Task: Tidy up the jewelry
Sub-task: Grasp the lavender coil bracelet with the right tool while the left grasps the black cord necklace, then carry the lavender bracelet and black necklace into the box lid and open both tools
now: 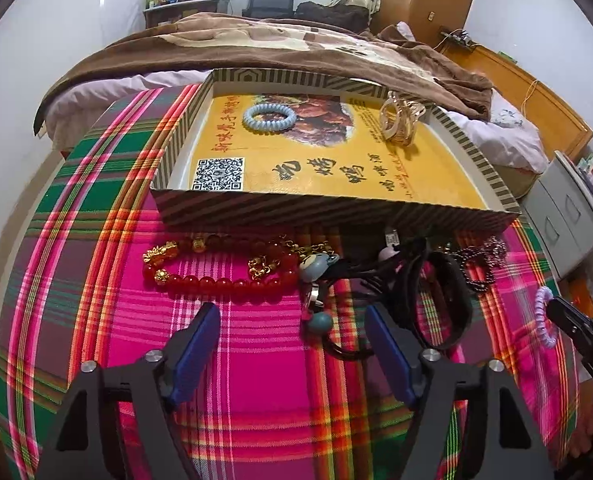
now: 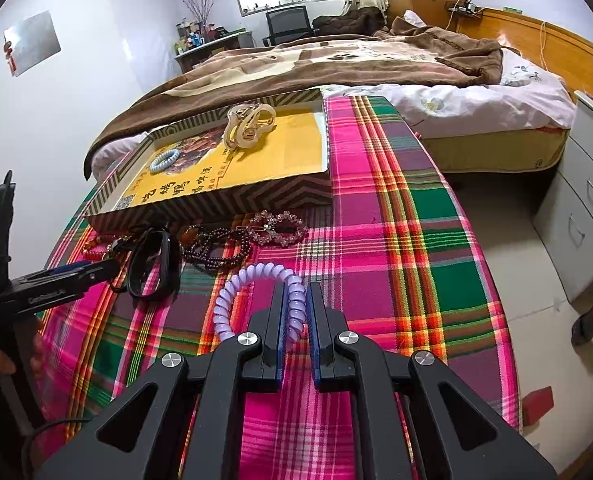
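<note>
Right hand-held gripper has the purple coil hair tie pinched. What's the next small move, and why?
Probably carry it forward and left over the striped box before releasing. The right hand-held gripper is shut on the purple coil hair tie, and the box already holds a blue coil tie and a cream hair claw. The left hand-held gripper is open and empty.

Two low, close wrist views toward the bed, sharing the striped box (image 1: 328, 210) (image 2: 216, 200).

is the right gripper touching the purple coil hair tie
Touching. The right wrist view shows the right gripper shut on the purple coil hair tie, with one side of the loop pinched between its blue pads.
</note>
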`<action>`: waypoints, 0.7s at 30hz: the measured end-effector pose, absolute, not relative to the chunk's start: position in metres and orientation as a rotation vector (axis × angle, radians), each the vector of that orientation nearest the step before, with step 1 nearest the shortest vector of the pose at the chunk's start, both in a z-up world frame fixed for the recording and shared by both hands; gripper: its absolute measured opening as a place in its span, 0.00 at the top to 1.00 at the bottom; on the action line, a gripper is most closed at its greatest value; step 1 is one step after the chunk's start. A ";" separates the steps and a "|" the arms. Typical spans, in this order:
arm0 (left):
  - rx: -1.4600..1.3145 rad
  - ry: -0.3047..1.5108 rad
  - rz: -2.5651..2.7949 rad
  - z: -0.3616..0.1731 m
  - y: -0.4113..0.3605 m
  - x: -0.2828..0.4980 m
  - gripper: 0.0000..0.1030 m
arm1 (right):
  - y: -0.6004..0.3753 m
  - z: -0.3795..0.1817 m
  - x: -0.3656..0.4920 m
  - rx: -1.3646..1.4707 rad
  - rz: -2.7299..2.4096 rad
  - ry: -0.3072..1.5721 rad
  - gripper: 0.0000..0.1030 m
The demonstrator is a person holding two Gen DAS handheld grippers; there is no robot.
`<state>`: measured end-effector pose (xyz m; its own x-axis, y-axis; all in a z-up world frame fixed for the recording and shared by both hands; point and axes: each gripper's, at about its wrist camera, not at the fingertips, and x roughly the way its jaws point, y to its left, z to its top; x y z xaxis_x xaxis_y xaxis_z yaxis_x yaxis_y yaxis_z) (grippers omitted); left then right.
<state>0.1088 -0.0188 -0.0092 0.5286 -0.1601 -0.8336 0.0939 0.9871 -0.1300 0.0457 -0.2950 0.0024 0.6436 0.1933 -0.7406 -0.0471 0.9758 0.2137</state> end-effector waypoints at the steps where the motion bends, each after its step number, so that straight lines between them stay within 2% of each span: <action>1: -0.057 0.998 -0.137 -0.009 -0.021 0.109 0.30 | -0.295 0.002 0.046 0.184 0.138 0.862 0.91; 6: -0.014 0.991 -0.125 -0.012 -0.029 0.109 0.32 | -0.297 0.000 0.047 0.192 0.141 0.863 0.91; 10: 0.039 0.976 -0.087 -0.011 -0.030 0.108 0.61 | -0.297 -0.001 0.047 0.196 0.143 0.863 0.91; 11: 0.039 0.977 -0.086 -0.010 -0.029 0.108 0.64 | -0.296 -0.001 0.047 0.196 0.143 0.863 0.91; 13: 0.035 0.980 -0.085 -0.009 -0.027 0.107 0.78 | -0.296 -0.001 0.047 0.196 0.144 0.863 0.91; 15: 0.027 0.980 -0.085 -0.009 -0.024 0.106 0.84 | -0.294 0.000 0.046 0.194 0.145 0.863 0.91; 21: -0.007 0.978 -0.094 -0.007 -0.017 0.099 0.86 | -0.291 0.000 0.046 0.190 0.145 0.862 0.91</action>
<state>0.0993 -0.0168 -0.0066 0.5545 -0.0827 -0.8280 0.0764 0.9959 -0.0484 0.0456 -0.2911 0.0004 0.6428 0.2025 -0.7388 -0.0496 0.9734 0.2236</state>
